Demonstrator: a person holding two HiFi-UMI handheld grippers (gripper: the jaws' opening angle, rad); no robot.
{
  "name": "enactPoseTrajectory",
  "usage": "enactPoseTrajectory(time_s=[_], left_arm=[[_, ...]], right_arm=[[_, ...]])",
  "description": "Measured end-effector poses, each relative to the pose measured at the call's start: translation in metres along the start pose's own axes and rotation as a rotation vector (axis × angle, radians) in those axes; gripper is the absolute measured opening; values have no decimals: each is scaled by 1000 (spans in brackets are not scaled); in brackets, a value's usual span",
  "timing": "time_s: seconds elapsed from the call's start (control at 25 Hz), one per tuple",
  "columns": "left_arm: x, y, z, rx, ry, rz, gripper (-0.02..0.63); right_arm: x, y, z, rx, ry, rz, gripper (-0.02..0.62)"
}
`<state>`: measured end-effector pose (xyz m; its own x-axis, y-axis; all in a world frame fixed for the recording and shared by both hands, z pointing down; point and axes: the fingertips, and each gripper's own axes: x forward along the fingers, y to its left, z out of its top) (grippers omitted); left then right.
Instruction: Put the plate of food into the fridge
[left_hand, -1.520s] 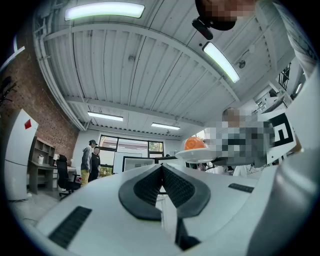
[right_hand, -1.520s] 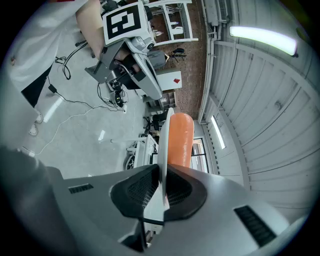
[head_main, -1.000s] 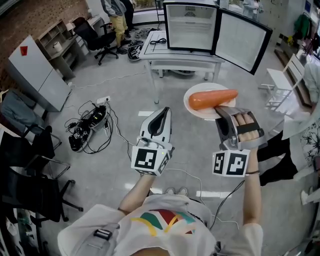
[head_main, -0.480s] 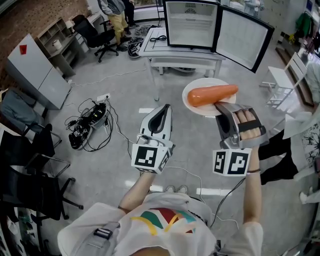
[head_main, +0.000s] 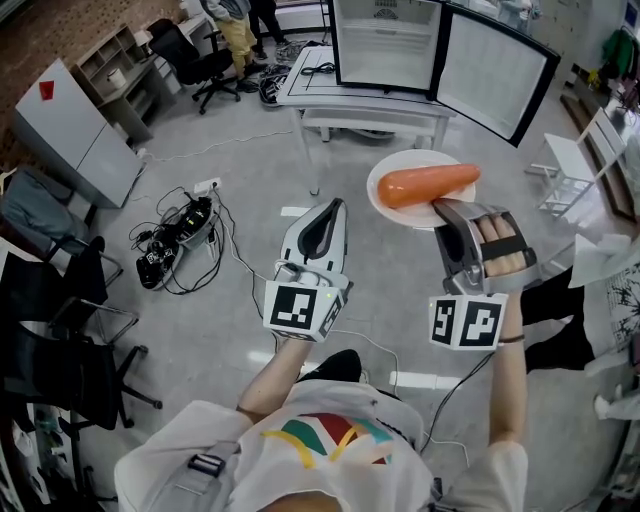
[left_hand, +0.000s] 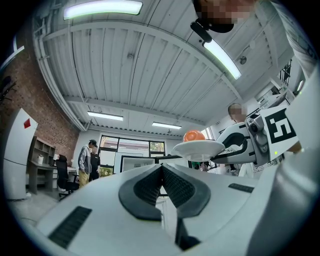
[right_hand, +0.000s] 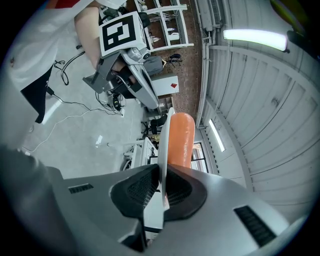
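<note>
Right gripper (head_main: 446, 208) clamps the round white plate (head_main: 400, 218) of orange carrot (head_main: 425, 185), left gripper (head_main: 330, 207) closed and empty; the open white fridge (head_main: 385, 45) is far off, placement pending.

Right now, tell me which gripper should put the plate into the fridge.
Right. The right gripper clamps the rim of the white plate bearing the carrot, facing the open fridge; the left gripper is shut and empty.

Floor (head_main: 240, 160) is a mess: a tangle of cables (head_main: 175, 245) left of centre. Black office chair (head_main: 195, 62) up top, near a shelf unit (head_main: 118, 55) – someone (head_main: 238, 32) in yellow trousers stands just right of it. Grey cabinet (head_main: 75, 135) with a red mark at far left – white table (head_main: 295, 95) further back.
</note>
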<state>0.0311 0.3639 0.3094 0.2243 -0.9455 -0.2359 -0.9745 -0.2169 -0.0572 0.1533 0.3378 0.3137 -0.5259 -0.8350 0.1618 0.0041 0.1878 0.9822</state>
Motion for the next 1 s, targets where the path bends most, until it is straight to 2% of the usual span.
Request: enactPoseTrajectory(time_s=[0.24, 0.52, 0.76, 1.0], left_arm=[[20, 6, -9, 11, 1, 12, 5], [67, 38, -33, -15, -3, 35, 3], [145, 75, -60, -26, 16, 14, 3], [253, 137, -69, -17, -19, -1, 4]], right_arm=[[24, 3, -12, 10, -18, 9, 25], [82, -1, -26, 4, -24, 23, 25], [162, -16, -55, -6, 2, 38, 25], [268, -53, -79, -23, 20, 12, 25]])
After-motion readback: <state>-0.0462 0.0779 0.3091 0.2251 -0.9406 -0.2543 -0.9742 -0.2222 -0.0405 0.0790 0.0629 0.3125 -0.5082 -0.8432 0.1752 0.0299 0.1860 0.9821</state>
